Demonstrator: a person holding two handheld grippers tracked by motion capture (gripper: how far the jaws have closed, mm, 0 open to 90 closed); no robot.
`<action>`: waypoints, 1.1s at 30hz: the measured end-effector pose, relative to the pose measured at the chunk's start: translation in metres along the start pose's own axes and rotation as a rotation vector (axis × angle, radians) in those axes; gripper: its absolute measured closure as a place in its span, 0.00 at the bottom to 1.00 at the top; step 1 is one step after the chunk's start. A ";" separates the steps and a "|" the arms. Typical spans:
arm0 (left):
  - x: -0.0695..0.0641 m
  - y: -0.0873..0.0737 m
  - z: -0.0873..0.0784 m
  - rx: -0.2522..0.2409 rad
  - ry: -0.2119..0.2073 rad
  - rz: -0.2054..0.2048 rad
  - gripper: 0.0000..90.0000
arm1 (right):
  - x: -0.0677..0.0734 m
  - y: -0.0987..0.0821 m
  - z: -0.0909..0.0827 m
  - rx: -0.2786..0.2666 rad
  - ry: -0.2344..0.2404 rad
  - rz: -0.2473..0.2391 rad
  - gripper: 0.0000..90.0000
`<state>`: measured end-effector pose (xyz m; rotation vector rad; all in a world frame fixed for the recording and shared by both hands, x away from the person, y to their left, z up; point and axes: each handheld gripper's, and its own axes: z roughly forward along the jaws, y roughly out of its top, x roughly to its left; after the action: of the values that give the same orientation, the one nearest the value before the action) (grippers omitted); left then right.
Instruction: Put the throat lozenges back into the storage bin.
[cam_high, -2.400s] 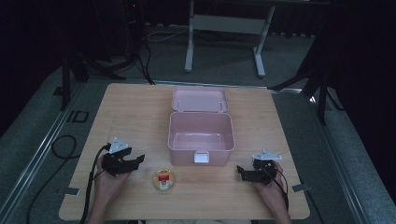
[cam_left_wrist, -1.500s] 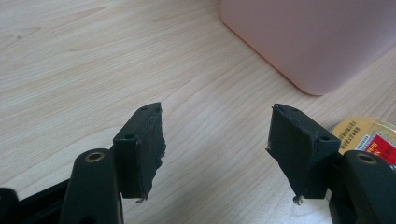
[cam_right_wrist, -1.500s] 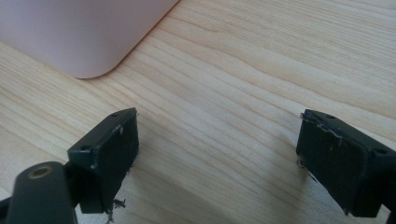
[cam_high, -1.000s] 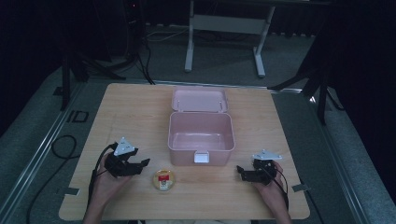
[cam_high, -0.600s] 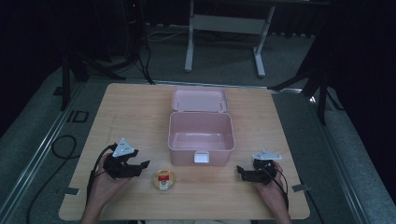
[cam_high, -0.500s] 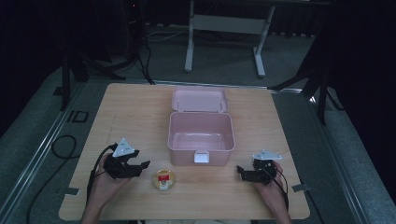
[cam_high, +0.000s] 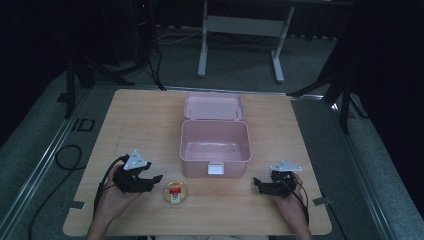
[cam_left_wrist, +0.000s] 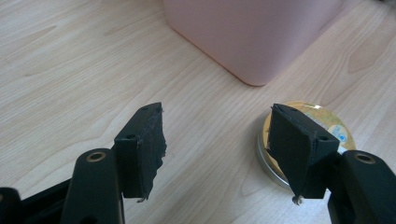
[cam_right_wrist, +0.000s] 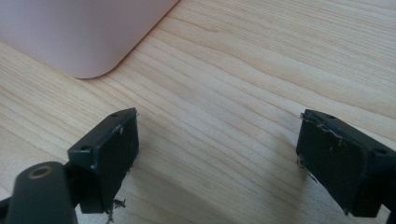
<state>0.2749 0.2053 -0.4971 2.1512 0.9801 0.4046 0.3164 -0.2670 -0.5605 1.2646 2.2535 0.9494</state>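
A pink box (cam_high: 215, 148) stands open in the middle of the wooden table (cam_high: 140, 120), its lid (cam_high: 214, 106) folded back behind it. In front of it lies a small round tin (cam_high: 175, 193) with a gold rim and a red and yellow label. My left gripper (cam_high: 151, 181) is open just left of the tin, low over the table. In the left gripper view the tin (cam_left_wrist: 327, 122) sits behind the right-hand jaw and the box corner (cam_left_wrist: 252, 32) is ahead. My right gripper (cam_high: 258, 184) rests open near the front right, with bare wood between its jaws (cam_right_wrist: 215, 149).
The box has a white latch (cam_high: 216, 168) on its front wall. A pink box corner (cam_right_wrist: 79, 32) fills the upper left of the right gripper view. Black cables (cam_high: 65, 155) trail off the table's left side. A grey table frame (cam_high: 240, 25) stands on the floor beyond.
My left gripper has moved slightly toward the front and right, closer to the tin, and turned a little. The right gripper has stayed put.
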 end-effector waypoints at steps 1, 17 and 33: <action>-0.001 0.000 0.000 0.006 -0.001 0.008 0.41 | 0.000 0.000 0.000 0.000 0.000 0.001 0.14; -0.009 0.009 0.004 0.038 -0.015 0.065 0.42 | 0.000 0.000 0.000 0.000 0.000 0.001 0.14; -0.018 0.014 0.009 0.060 -0.048 0.106 0.40 | 0.000 0.000 0.000 0.000 0.000 0.000 0.14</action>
<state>0.2752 0.1812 -0.4922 2.2634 0.8638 0.3769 0.3164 -0.2670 -0.5605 1.2651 2.2534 0.9492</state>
